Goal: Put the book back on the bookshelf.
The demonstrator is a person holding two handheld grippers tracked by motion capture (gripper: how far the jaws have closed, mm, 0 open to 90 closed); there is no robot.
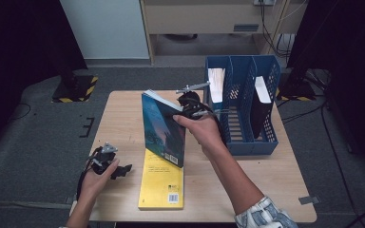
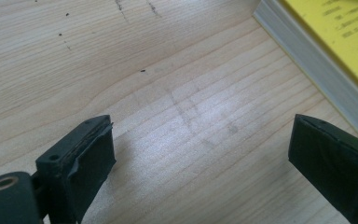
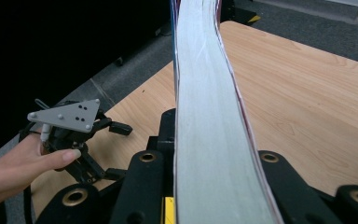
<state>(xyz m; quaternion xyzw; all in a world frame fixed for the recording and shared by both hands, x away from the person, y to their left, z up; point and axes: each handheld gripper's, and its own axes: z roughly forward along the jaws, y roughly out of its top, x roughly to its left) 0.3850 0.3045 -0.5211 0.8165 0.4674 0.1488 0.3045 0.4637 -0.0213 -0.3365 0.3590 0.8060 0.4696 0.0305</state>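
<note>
Up at the middle of the bench [image 1: 123, 118], the right gripper [image 1: 190, 110] pinches a teal-covered book [image 1: 163, 129] and holds it upright on edge. Its jaws are pressed against the two covers, with the pale page block [image 3: 209, 121] running straight up between them in the right gripper view. From above, the book stands with its cover facing the person's left and its long axis running from the near side of the bench toward the far side; the upper far corner sits highest, so the book looks slightly tilted, though the angle is hard to judge from that height. Its lower near corner hangs over a yellow book [image 1: 162, 180] that lies flat on the bench, long axis pointing away from the person, with its near end close to the bench's front edge. Whether the two books touch cannot be told.

Just right of the held book stands a blue file rack [image 1: 241, 142] with slotted walls; white papers [image 1: 216, 80] sit in its left compartment and a dark binder [image 1: 260, 107] in its right.

Meanwhile the left gripper [image 1: 115, 169] rests low near the bench's left front, beside the yellow book. Its jaws are spread wide with bare wood between them, and the yellow book's edge [image 2: 317, 60] lies just past one jaw.
</note>
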